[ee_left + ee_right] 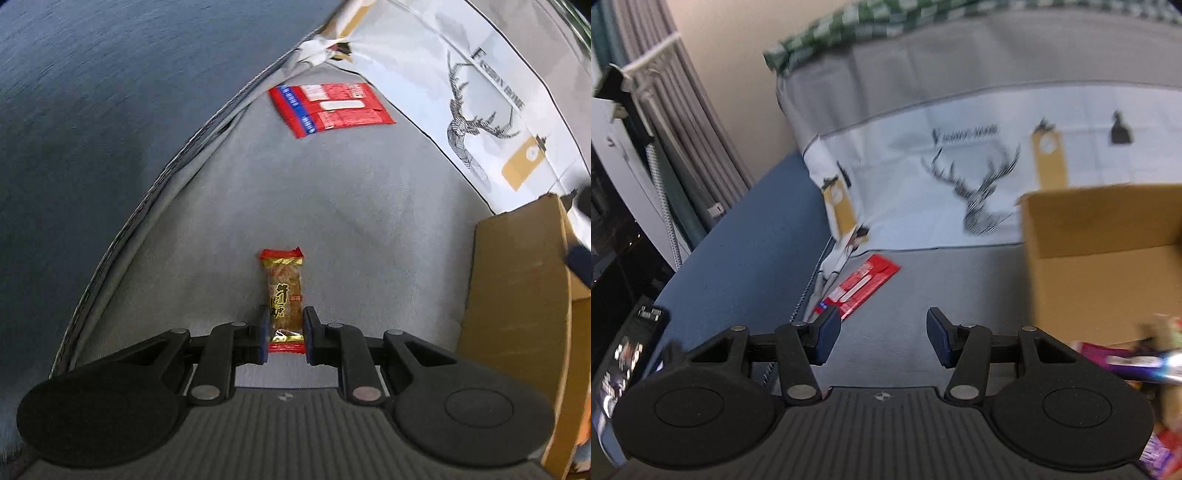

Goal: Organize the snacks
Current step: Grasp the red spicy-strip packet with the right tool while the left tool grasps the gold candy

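Note:
My left gripper [286, 334] is shut on a gold candy bar with red ends [284, 295], held lengthwise above the grey bed cover [332, 206]. A flat red snack packet [328, 107] lies farther ahead near the cover's edge; it also shows in the right wrist view [862, 286]. My right gripper [882, 338] is open and empty above the cover. The cardboard box [1100, 254] stands to its right, with several snack packs [1137, 363] inside. The box wall also shows at the right of the left wrist view [517, 306].
A white pillow with a deer print [979, 192] lies behind the box and also shows in the left wrist view [476, 110]. A blue floor [92, 147] lies left of the bed edge. Curtains [683, 122] and a green checked cloth [849, 29] are at the back.

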Demonstrator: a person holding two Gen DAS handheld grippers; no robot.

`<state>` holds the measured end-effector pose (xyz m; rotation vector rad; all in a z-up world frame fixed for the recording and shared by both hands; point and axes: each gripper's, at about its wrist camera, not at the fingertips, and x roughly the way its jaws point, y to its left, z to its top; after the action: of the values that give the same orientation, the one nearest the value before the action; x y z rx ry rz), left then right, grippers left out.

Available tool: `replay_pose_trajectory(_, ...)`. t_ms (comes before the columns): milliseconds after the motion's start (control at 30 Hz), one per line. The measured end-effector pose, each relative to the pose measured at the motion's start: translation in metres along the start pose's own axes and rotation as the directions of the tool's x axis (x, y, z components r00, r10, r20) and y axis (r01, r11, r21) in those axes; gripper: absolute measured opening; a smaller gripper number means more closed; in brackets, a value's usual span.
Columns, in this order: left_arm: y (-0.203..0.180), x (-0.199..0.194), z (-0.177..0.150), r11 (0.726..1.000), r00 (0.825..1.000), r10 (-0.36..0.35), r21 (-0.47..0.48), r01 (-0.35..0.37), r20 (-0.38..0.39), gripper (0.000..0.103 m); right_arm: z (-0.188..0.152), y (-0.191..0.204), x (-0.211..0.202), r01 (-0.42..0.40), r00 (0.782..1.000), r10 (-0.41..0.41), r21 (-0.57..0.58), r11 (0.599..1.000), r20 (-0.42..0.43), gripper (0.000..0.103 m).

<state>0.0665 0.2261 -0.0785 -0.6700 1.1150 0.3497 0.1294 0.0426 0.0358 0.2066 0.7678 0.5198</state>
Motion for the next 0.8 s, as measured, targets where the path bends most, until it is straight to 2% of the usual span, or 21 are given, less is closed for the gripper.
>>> replay_pose_trajectory(133,0.014,-0.003,0.003,0.997,0.999,-0.024,-0.079,0.021,-0.038,0.019,0.024,0.015,0.068,0.006,0.991,0.002,0.063,0.998,-0.134,0.055)
replay_pose_trajectory(167,0.017,-0.003,0.006,0.996,0.999,-0.015,-0.092,0.012,-0.033,0.019,0.028,0.017,0.088,0.015,0.985,-0.001,0.081,0.997,-0.170,0.060)
replay_pose_trajectory(267,0.023,-0.003,0.013,0.992,1.000,0.001,-0.126,-0.004,-0.024,0.019,0.039,0.026,0.152,0.056,0.962,-0.021,0.125,0.991,-0.272,0.073)
replay_pose_trajectory(367,0.026,-0.004,0.014,0.990,1.000,0.002,-0.140,-0.006,-0.029,0.019,0.042,0.033,0.207,0.102,0.936,-0.043,0.151,0.983,-0.349,0.075)
replay_pose_trajectory(467,0.028,-0.005,0.016,0.989,1.000,0.002,-0.148,-0.006,-0.029,0.019,0.042,0.047,0.248,0.129,0.905,-0.088,0.071,0.989,-0.416,0.081)
replay_pose_trajectory(533,0.030,-0.007,0.018,0.987,1.000,0.005,-0.161,-0.010,-0.029,0.019,0.043,0.053,0.263,0.193,0.896,-0.168,0.019,0.981,-0.411,0.082)
replay_pose_trajectory(567,0.031,-0.008,0.018,0.986,1.000,0.005,-0.166,-0.010,-0.030,0.019,0.044,0.055,0.269,0.200,0.894,-0.175,0.018,0.980,-0.412,0.083)
replay_pose_trajectory(633,0.032,-0.010,0.018,0.986,0.999,0.006,-0.167,-0.011,-0.032,0.019,0.043,0.057,0.281,0.196,0.878,-0.170,0.013,0.980,-0.448,0.091)
replay_pose_trajectory(800,0.028,-0.010,0.021,0.985,0.999,0.012,-0.169,-0.018,-0.036,0.019,0.045,0.075,0.300,0.252,0.851,-0.285,-0.133,0.959,-0.442,0.090)
